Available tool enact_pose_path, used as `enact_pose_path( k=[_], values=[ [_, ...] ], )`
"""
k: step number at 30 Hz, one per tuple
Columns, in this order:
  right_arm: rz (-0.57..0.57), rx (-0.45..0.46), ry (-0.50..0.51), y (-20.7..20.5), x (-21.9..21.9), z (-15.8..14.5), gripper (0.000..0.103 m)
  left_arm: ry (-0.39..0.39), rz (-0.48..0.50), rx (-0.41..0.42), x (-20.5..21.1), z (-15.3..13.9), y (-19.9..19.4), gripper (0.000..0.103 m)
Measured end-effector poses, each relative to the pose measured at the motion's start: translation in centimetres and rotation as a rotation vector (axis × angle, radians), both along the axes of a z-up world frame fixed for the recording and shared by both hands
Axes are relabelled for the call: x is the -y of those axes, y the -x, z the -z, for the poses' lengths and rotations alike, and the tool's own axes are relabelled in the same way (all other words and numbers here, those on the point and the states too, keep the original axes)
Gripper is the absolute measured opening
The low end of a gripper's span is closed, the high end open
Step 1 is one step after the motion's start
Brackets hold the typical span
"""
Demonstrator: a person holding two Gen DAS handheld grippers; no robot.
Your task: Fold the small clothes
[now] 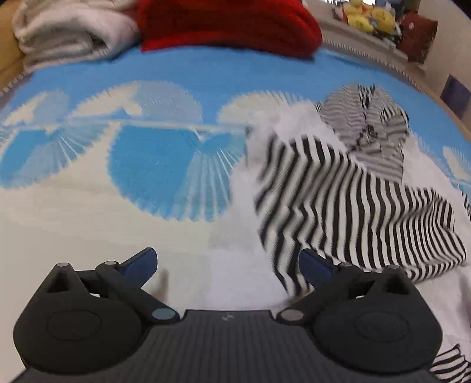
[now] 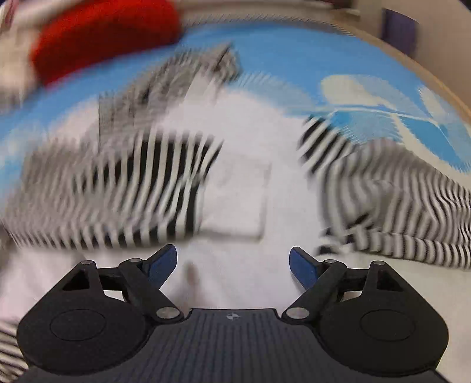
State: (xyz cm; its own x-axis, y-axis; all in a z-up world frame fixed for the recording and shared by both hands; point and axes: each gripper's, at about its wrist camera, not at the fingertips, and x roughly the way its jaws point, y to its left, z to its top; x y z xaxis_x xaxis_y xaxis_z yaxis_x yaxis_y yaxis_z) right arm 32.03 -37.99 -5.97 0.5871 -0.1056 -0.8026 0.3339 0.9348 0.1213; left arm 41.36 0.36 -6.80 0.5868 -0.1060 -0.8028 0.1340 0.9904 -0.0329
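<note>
A small white garment with black-and-white striped sleeves (image 1: 338, 200) lies spread on a blue and white patterned bedspread (image 1: 141, 153). Its finely striped grey collar part (image 1: 374, 129) points away. My left gripper (image 1: 228, 265) is open and empty, at the garment's left edge, its right fingertip (image 1: 312, 262) over a striped sleeve. In the blurred right wrist view the white body with a chest pocket (image 2: 238, 200) lies between two striped sleeves (image 2: 117, 182), (image 2: 382, 191). My right gripper (image 2: 234, 262) is open and empty, just over the white body.
A red knitted item (image 1: 229, 23) and a folded white towel (image 1: 67, 32) lie at the far edge of the bed. Yellow plush toys (image 1: 371, 17) sit on a ledge at the far right. A wall (image 2: 435, 38) stands beyond the bed.
</note>
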Motion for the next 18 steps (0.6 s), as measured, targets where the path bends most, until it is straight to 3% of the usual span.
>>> enact_pose_path(
  k=[3, 5, 8, 11, 14, 16, 18],
  values=[
    [0.220, 0.151, -0.118, 4.4, 6.3, -2.8, 0.086, 0.001, -0.027, 0.041, -1.4, -1.2, 0.6, 0.103],
    [0.441, 0.221, -0.175, 8.1, 11.5, -3.2, 0.086, 0.002, -0.047, 0.045, -2.2, -1.5, 0.8, 0.103],
    [0.808, 0.279, -0.280, 14.0, 19.5, -1.5, 0.086, -0.020, -0.081, 0.032, -3.0, -1.3, 0.7, 0.103],
    [1.041, 0.304, -0.392, 18.7, 24.7, 1.6, 0.086, -0.039, -0.111, 0.016, -3.5, -1.0, 0.5, 0.103],
    [1.108, 0.375, -0.505, 21.1, 27.2, 4.2, 0.087, -0.029, -0.140, 0.023, -4.0, -1.0, 0.4, 0.103],
    [1.093, 0.456, -0.511, 21.3, 27.4, 4.7, 0.088, -0.025, -0.149, 0.028, -3.8, -1.0, 0.4, 0.103],
    [1.064, 0.471, -0.489, 20.3, 27.5, 4.9, 0.093, -0.031, -0.143, 0.027, -3.5, -0.8, 0.3, 0.103]
  ],
)
